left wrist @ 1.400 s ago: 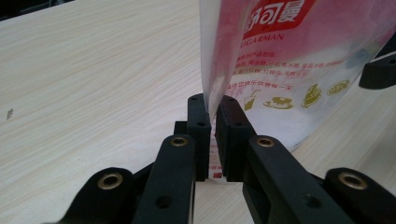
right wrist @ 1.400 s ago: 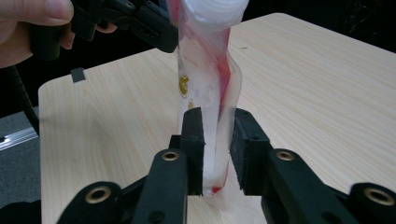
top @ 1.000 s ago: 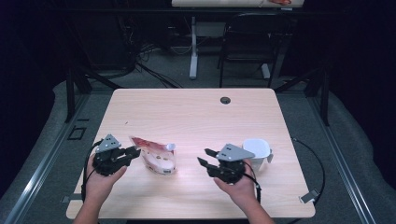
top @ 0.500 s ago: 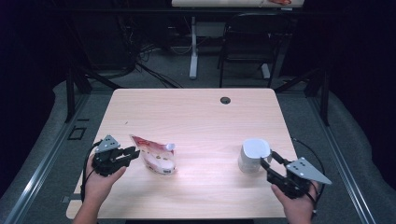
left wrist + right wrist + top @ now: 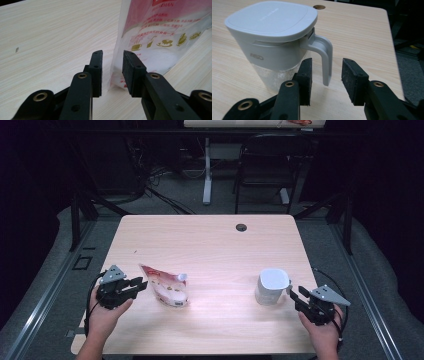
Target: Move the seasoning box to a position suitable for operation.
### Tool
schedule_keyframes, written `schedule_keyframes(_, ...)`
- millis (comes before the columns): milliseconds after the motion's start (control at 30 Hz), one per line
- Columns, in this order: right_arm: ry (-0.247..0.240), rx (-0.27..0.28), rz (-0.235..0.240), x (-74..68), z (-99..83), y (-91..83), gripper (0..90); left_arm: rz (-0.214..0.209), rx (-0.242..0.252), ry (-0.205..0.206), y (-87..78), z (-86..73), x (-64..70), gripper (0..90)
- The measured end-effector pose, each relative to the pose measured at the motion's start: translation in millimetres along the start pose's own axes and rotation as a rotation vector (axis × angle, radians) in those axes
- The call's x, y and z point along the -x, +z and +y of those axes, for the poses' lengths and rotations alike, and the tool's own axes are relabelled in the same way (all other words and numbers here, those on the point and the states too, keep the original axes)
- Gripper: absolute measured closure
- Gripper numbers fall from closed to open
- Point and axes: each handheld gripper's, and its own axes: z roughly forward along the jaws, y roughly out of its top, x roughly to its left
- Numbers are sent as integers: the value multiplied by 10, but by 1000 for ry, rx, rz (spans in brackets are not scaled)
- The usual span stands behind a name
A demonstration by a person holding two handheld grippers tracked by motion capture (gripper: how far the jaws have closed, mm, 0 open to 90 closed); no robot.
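Right gripper view has the right gripper (image 5: 325, 77) gaping around the jug's handle (image 5: 325, 53), so I'd centre it, then clamp while the left gripper (image 5: 112, 72), also parted, waits at the pouch (image 5: 160, 37).

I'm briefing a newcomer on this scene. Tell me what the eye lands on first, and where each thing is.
A white lidded jug stands at the table's right front, its handle lined up between the open jaws of the right gripper. At the left front lies a red-and-white pouch, its bottom edge just ahead of the open left gripper. Neither is gripped yet.
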Motion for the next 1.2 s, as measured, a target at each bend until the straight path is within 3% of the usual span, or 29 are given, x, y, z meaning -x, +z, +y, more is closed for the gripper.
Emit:
schedule_keyframes(200, -72, -59, -4, -45, 8, 217, 669, 3, 0, -4, -12, -5, -32, 687)
schedule_keyframes(333, -71, -80, -18, -59, 16, 291, 749, 4, 2, -6, -18, 3, -22, 690)
schedule_keyframes(400, -79, -88, -46, -63, 26, 292, 829, 0, 8, -2, -23, 12, -12, 697)
schedule_keyframes(467, -49, -85, -34, -47, 28, 288, 834, 2, 7, 2, -34, 16, -9, 697)
schedule_keyframes(567, -48, -96, -29, -75, 34, 274, 837, 4, 11, -2, -50, 14, -9, 697)
schedule_keyframes(1200, -92, -135, 70, -746, 149, 340, 833, 14, 15, -1, -62, 18, 18, 695)
